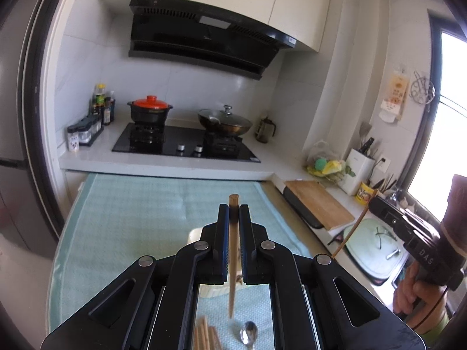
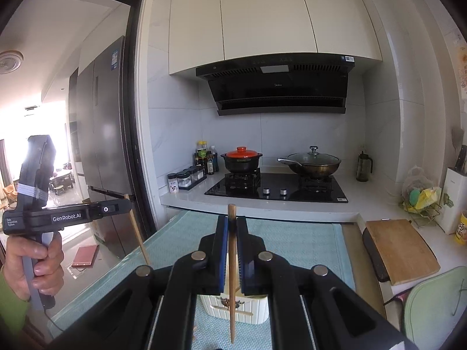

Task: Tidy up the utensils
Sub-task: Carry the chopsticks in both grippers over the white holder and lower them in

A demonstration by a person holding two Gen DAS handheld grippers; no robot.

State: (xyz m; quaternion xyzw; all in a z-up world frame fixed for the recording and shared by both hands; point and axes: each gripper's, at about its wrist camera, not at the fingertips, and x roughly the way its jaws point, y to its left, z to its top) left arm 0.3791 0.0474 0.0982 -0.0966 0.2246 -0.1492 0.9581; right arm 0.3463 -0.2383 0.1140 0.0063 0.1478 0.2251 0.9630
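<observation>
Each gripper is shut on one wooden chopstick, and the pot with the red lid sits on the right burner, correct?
Not quite. The pot with the red lid sits on the left burner, as the right wrist view shows. The left gripper and right gripper each hold one chopstick.

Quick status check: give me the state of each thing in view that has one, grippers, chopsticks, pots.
left gripper: shut on a chopstick, held upright
right gripper: shut on another chopstick, upright
clay pot: orange lid on
wok: glass lid on
spoon: lying on the mat
white utensil holder: standing upright on the mat
</observation>
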